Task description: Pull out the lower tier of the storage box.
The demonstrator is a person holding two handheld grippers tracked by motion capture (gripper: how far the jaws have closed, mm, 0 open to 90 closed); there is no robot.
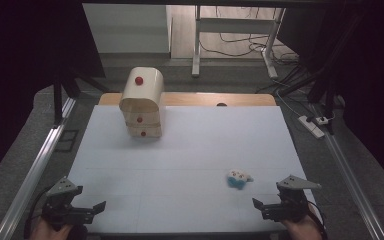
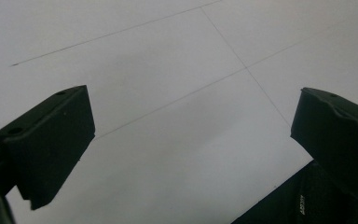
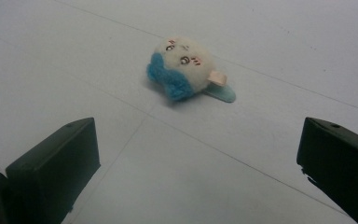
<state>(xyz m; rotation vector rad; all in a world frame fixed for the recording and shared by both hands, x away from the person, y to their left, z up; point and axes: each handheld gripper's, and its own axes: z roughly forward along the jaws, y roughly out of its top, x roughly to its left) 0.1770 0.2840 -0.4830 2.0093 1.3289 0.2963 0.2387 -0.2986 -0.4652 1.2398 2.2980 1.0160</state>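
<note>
A small plush toy, white-faced with a blue body, lies on the white table at the front right. The right gripper view looks onto the same plush toy, a short way ahead of my right gripper, whose jaws stand wide apart and empty. In the high view my right gripper sits near the front edge, just right of and nearer than the toy. My left gripper rests at the front left corner, and my left gripper is open over bare table. A wooden cabinet with red knobs stands at the back left.
Metal rails run along both sides of the table. A power strip and cables lie on the floor at the right. A desk frame stands beyond the far edge.
</note>
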